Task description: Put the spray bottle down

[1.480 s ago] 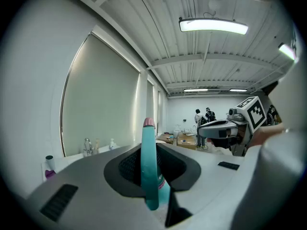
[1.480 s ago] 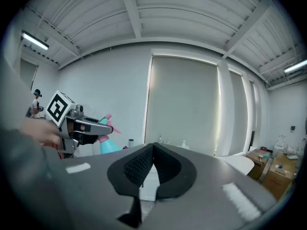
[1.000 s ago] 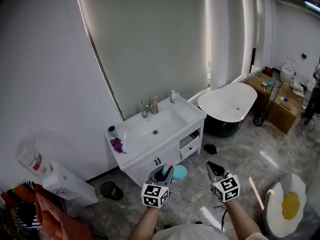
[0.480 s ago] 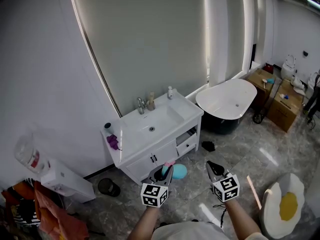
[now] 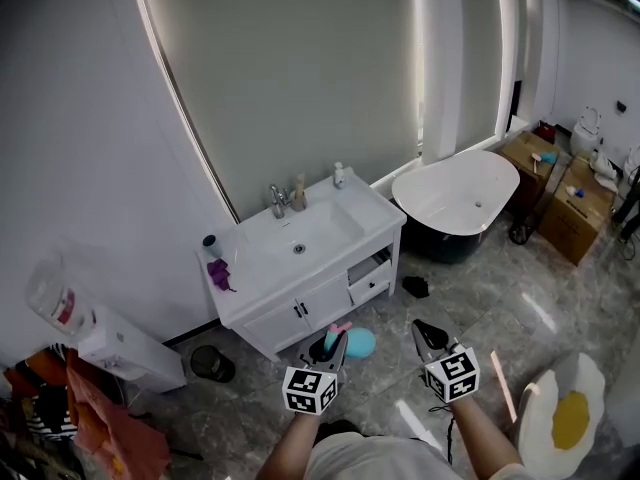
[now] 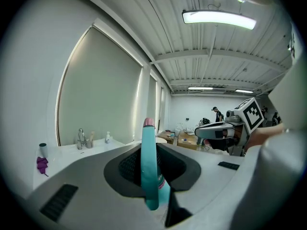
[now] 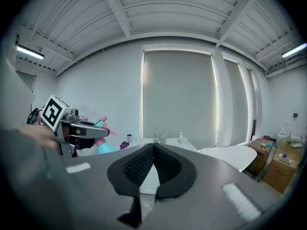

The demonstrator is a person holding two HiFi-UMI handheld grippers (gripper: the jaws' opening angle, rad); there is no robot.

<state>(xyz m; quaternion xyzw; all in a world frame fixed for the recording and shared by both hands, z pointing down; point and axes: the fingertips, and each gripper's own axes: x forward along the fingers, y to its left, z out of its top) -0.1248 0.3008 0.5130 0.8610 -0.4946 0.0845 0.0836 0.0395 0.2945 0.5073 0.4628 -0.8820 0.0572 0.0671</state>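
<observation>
One spray bottle [image 6: 148, 152] sits clamped in the jaws of the left tool [image 5: 332, 346], while the right tool [image 7: 153, 150] is closed together.

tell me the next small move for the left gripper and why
Probably carry it forward toward the vanity counter: the left gripper is clamped on the teal spray bottle, over the floor, short of that counter.

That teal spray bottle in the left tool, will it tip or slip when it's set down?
The spray bottle, clamped in the left tool, flares to a wide teal base, so it probably stands steadily. Its plastic looks smooth, so it may slip between the pads.
</observation>
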